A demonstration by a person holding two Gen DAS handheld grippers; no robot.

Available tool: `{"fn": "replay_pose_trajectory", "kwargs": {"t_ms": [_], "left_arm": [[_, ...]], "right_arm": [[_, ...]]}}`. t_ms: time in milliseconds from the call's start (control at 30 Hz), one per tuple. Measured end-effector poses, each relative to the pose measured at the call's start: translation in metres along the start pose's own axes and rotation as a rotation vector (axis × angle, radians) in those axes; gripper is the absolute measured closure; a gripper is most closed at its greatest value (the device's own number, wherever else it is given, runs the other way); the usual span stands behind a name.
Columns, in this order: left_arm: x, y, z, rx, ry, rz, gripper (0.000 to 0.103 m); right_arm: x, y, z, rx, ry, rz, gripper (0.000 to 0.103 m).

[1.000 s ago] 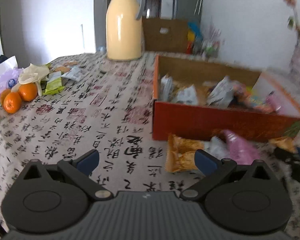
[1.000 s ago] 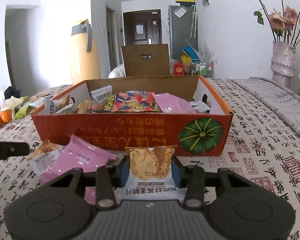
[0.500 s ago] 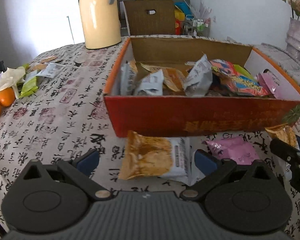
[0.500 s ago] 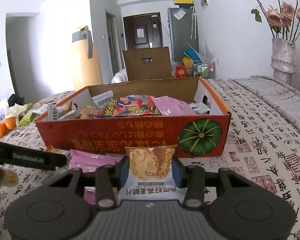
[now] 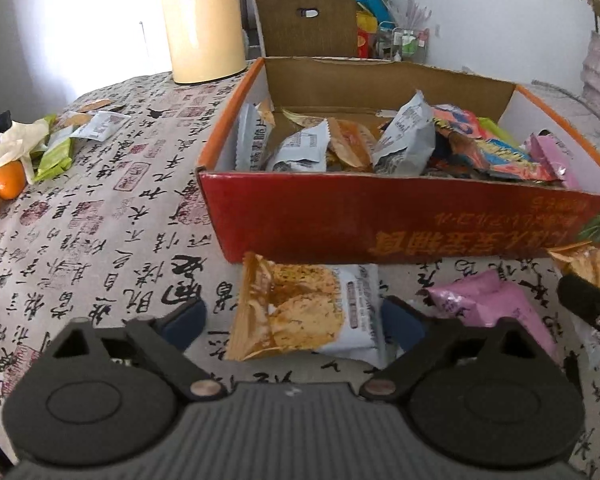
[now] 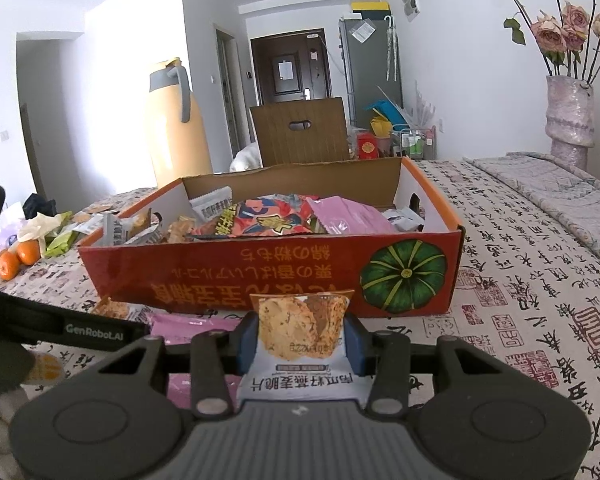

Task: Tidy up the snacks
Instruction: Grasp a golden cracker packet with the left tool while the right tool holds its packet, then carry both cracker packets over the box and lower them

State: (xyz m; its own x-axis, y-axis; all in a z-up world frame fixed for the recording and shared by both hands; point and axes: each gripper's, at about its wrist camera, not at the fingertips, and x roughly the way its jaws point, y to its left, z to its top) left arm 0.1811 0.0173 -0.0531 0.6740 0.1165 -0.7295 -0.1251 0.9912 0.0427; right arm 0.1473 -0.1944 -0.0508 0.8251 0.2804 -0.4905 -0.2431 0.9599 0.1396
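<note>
A red cardboard box (image 5: 380,220) (image 6: 260,268) holds several snack packets. In front of it an orange-and-white crisp packet (image 5: 304,308) lies flat on the tablecloth. My left gripper (image 5: 296,324) straddles that packet; its jaws are closing, and a gap still shows at the left pad. My right gripper (image 6: 300,340) is shut on a similar crisp packet (image 6: 300,328), held upright just before the box's front wall. A pink packet (image 5: 488,304) (image 6: 188,324) lies between the two grippers. The right gripper's finger (image 5: 588,304) shows at the left view's right edge.
A yellow thermos jug (image 5: 202,20) (image 6: 176,136) and a brown carton (image 5: 306,20) stand behind the box. Oranges (image 5: 4,180) and green packets (image 5: 56,156) lie at the far left. A vase of dried roses (image 6: 570,116) stands at the right on the patterned tablecloth.
My left gripper swung right and came down over the orange-and-white packet, and its jaws have narrowed around it. The right gripper kept still with its packet.
</note>
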Motion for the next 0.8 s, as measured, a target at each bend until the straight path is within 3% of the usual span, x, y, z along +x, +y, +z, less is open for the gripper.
{"fn": "replay_pose_trajectory", "kwargs": {"t_ms": [67, 100, 367, 800], "left_arm": [[-0.004, 0.0, -0.001, -0.003, -0.008, -0.018, 0.033], [-0.005, 0.0, -0.002, -0.003, -0.008, -0.024, 0.035], [-0.015, 0.009, -0.009, -0.022, -0.031, -0.021, 0.041], [-0.044, 0.021, -0.015, -0.033, -0.115, -0.021, 0.041]], "right_arm": [[0.0, 0.0, 0.0, 0.0, 0.0, 0.0, 0.059], [0.0, 0.0, 0.0, 0.0, 0.001, 0.0, 0.059], [-0.001, 0.001, 0.0, -0.005, -0.004, 0.003, 0.059], [-0.004, 0.004, 0.0, -0.016, -0.023, 0.001, 0.059]]}}
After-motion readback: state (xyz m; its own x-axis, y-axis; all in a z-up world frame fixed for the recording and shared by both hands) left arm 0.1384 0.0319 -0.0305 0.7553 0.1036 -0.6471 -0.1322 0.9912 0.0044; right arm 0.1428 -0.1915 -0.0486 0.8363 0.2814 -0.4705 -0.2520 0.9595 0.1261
